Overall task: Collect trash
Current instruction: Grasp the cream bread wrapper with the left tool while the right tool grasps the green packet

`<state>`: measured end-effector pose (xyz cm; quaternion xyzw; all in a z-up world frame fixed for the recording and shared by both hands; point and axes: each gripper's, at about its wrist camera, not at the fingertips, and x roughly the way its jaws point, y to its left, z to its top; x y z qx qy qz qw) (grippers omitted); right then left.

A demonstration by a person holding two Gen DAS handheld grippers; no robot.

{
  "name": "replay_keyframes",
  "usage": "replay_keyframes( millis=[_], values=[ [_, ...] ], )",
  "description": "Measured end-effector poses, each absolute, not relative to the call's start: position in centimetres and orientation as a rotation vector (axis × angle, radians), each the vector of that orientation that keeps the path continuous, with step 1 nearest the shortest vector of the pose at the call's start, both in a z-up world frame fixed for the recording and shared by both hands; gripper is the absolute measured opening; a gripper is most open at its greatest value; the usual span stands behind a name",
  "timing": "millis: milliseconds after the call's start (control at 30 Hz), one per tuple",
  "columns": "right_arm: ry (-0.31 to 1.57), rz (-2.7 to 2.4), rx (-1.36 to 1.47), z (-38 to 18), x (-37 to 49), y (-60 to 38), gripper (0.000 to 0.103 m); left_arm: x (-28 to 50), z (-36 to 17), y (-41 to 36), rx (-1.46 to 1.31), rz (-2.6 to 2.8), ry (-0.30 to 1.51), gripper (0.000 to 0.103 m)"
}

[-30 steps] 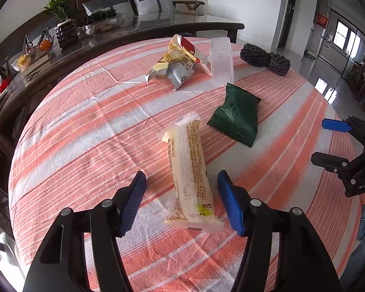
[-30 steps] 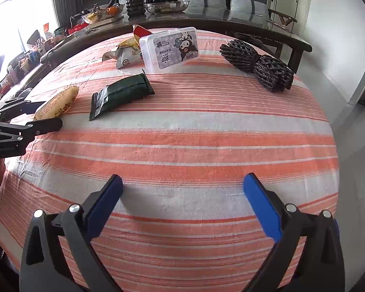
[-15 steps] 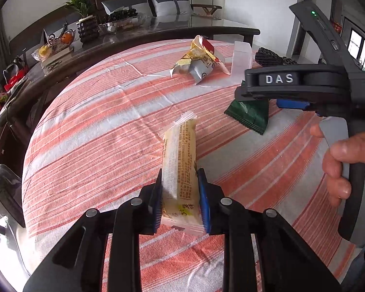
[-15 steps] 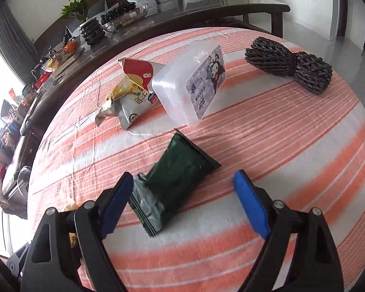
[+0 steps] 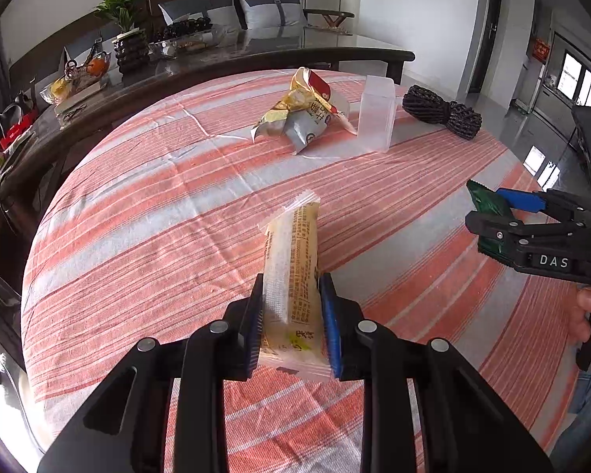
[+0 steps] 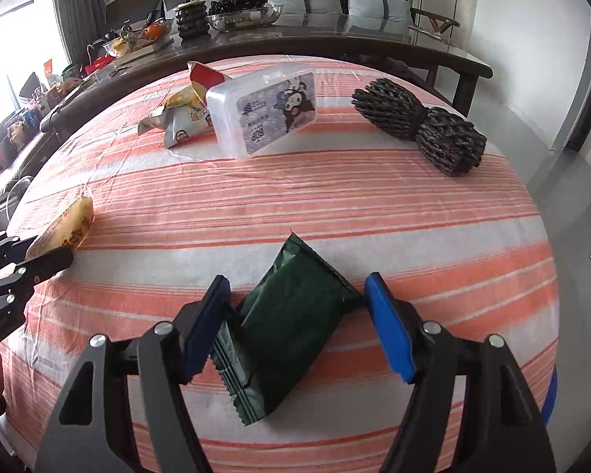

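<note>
My left gripper (image 5: 291,323) is shut on a long yellow snack wrapper (image 5: 291,260), holding it just above the striped tablecloth; it also shows in the right wrist view (image 6: 65,228). My right gripper (image 6: 295,319) is open, its jaws on either side of a dark green snack packet (image 6: 291,315) lying on the cloth. The green packet (image 5: 486,205) shows between the right gripper's fingers in the left wrist view. A crumpled yellow and silver wrapper (image 5: 299,118) lies further back.
A clear plastic box (image 6: 264,106) with a cartoon label stands beside the crumpled wrapper (image 6: 181,118). A black rope bundle (image 6: 421,130) lies at the back right. A dark bench (image 6: 335,45) with bowls and a plant runs behind the round table.
My left gripper closed on the yellow wrapper and lifted it slightly. My right gripper moved over to the green packet, and its open jaws now straddle it.
</note>
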<state>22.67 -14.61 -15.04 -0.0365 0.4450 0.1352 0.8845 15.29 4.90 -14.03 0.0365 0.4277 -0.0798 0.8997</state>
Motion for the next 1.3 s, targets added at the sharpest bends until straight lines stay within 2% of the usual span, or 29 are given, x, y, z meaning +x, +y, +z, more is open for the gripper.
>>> replay_keyframes(
  millis=[67, 100, 133, 167, 267, 433, 800, 1167, 1300],
  values=[
    [0.927, 0.284, -0.028, -15.0, 22.6, -16.1, 0.076, 16.1, -14.2, 4.7, 0.062, -0.166, 0.891, 0.058],
    [0.928, 0.284, -0.017, -15.0, 22.5, -16.4, 0.078, 16.4, -14.3, 4.8, 0.057, -0.167, 0.899, 0.065],
    [0.929, 0.289, -0.017, -15.1, 22.5, -16.3, 0.079, 16.6, -14.5, 4.8, 0.059, -0.164, 0.91, 0.078],
    [0.933, 0.289, -0.033, -15.1, 22.4, -16.1, 0.082, 16.9, -14.7, 4.8, 0.069, -0.156, 0.925, 0.085],
    [0.946, 0.272, -0.113, -15.4, 22.3, -14.6, 0.09, 17.2, -15.1, 4.8, 0.085, -0.143, 0.95, 0.091],
    [0.951, 0.261, -0.099, -15.5, 22.5, -14.6, 0.092, 17.5, -15.4, 5.1, 0.074, -0.125, 0.964, 0.097],
    [0.953, 0.276, -0.083, -15.5, 22.7, -14.7, 0.094, 17.6, -15.4, 5.2, 0.07, -0.127, 0.964, 0.097],
    [1.02, 0.261, 0.178, -14.2, 19.0, -17.7, 0.094, 17.1, -15.4, 5.0, 0.072, -0.154, 0.963, 0.098],
    [1.008, 0.194, 0.084, -14.6, 20.4, -15.5, 0.094, 16.9, -15.1, 5.4, 0.06, -0.176, 0.969, 0.098]
  ],
)
